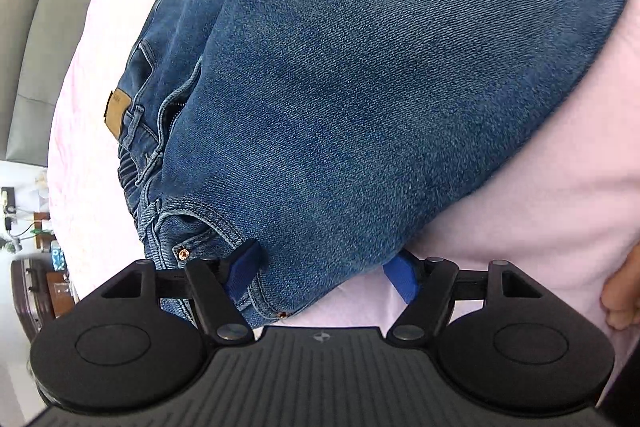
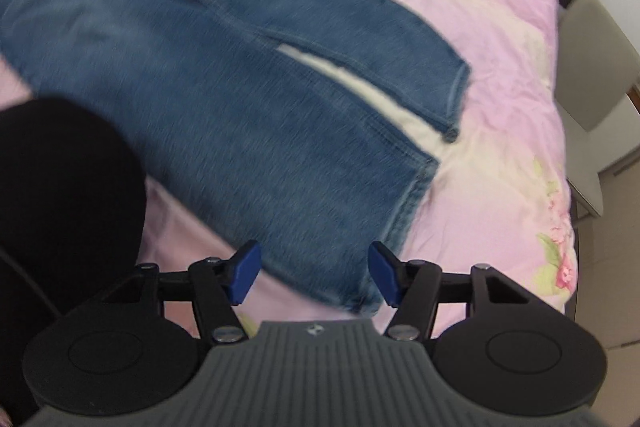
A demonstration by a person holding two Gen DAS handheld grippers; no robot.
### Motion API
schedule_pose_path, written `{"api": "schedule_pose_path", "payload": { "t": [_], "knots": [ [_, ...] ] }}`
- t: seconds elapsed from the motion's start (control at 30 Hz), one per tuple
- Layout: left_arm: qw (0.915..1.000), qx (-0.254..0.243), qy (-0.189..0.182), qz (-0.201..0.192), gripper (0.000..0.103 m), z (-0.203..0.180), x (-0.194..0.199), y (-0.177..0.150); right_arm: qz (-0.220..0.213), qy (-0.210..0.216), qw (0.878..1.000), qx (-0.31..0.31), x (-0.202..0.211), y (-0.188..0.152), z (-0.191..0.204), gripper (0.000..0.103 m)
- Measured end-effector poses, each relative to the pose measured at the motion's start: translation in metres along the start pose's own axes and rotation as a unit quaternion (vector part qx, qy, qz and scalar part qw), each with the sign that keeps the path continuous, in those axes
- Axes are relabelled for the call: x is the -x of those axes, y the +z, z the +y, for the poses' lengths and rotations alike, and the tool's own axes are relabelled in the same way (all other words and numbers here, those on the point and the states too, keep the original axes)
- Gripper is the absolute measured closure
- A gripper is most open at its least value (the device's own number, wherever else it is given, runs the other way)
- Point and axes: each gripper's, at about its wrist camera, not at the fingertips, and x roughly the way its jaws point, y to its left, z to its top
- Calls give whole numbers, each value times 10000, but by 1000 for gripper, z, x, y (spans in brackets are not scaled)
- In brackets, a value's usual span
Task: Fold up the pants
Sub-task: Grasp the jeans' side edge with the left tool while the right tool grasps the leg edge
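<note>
Jeans (image 2: 224,79) lie spread flat across the pink bedspread (image 2: 500,39) of the bed, waistband toward one end and the two leg hems toward the other, with a narrow strip of bedding showing between the lower legs, so no fold looks made yet. Left gripper (image 1: 322,273) sits at the waist corner near the pocket rivets (image 1: 183,253): its jaws stand wide apart, one blue pad (image 1: 244,267) lying against the denim by the pocket seam and the other (image 1: 402,277) just off the side edge over the bedding, so the cloth corner lies between them but is not pinched. That straddling placement reads as a set-up to clamp the side of the waistband, a thick, stitched spot that should hold without slipping. Right gripper (image 2: 314,275) hovers over the nearer leg close to its hem (image 2: 420,195), jaws likewise parted with nothing between them but air and the fabric below; the view is motion-blurred, so whether the pads touch the denim cannot be told. Taking one end of the same side with each gripper would let that half be lifted evenly and laid over the other leg. A brown leather patch (image 1: 117,113) marks the back waistband at the far edge, and a padded grey headboard (image 1: 44,39) stands beyond the bed.
</note>
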Motion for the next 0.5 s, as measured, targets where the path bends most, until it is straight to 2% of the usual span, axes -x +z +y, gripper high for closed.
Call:
{"api": "schedule_pose_path", "payload": {
  "t": [0.13, 0.17, 0.23, 0.27, 0.33, 0.43, 0.5],
  "knots": [
    [9991, -138, 338, 225, 20, -15, -7, 10, 170, -96, 9986, 488, -29, -13, 14, 47],
    [9988, -134, 380, 273, 24, -17, -7, 13, 108, -123, 9985, 525, -32, -16, 15, 47],
    [9986, -144, 420, 285, 44, -21, -5, 14, -13, -178, 9987, 472, -36, -18, 16, 49],
    [9984, -135, 475, 260, 49, -25, -1, 13, -85, -242, 9987, 438, -36, -19, 16, 54],
    [9983, -43, 553, 180, 61, -26, 5, 11, -229, -375, 9983, 372, -34, -18, 19, 78],
    [9969, 540, 579, -5, 71, -13, 17, 9, -398, -593, 9969, 328, -24, -14, 24, 91],
    [9930, 993, 616, -194, 73, 2, 31, 8, -647, -805, 9944, 244, -8, -6, 23, 93]
  ]
}}
